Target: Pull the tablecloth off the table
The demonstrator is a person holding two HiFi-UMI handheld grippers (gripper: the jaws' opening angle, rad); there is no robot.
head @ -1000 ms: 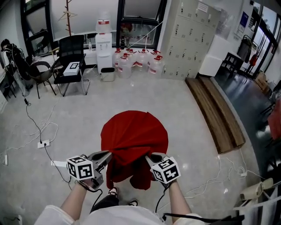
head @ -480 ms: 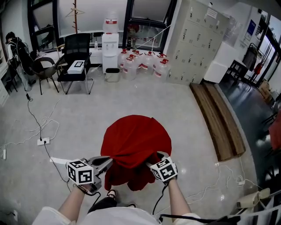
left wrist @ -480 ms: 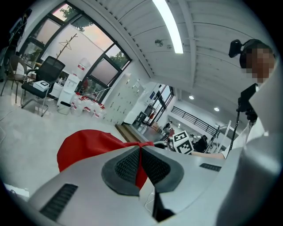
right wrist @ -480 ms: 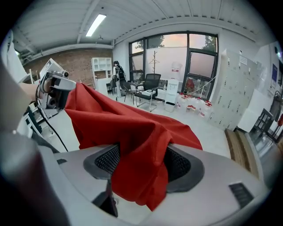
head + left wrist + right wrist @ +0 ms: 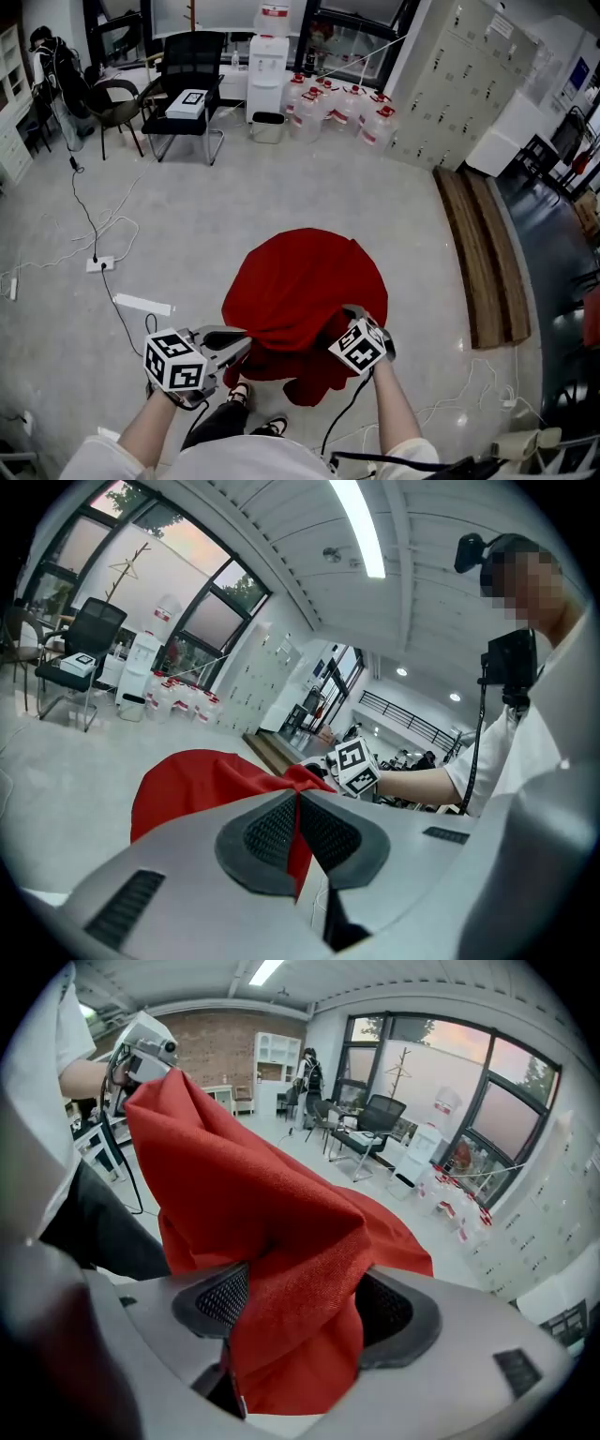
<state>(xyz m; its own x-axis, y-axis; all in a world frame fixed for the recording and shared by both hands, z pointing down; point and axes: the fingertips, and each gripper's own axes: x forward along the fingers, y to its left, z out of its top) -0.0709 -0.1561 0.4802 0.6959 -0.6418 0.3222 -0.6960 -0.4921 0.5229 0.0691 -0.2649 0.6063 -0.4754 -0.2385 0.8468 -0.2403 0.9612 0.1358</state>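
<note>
Tablecloth (image 5: 305,277) covers the surface, near edge bunched; left gripper (image 5: 239,341) fingers pinch its hem, right gripper (image 5: 349,313) fingers just opened wide around a loose fold, so a regrip likely precedes pulling.

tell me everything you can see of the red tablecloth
The red woven-fabric tablecloth is plain, matte and wrinkled. Its far part lies spread in a round shape over a table that it hides. Its near edge is gathered into folds, with a loose flap hanging below. The left hand-held gripper is shut on a thin pinch of the edge. A thick bunch sits between the jaws of the right hand-held gripper, which have just been opening and stand wide, not clamping it.
</note>
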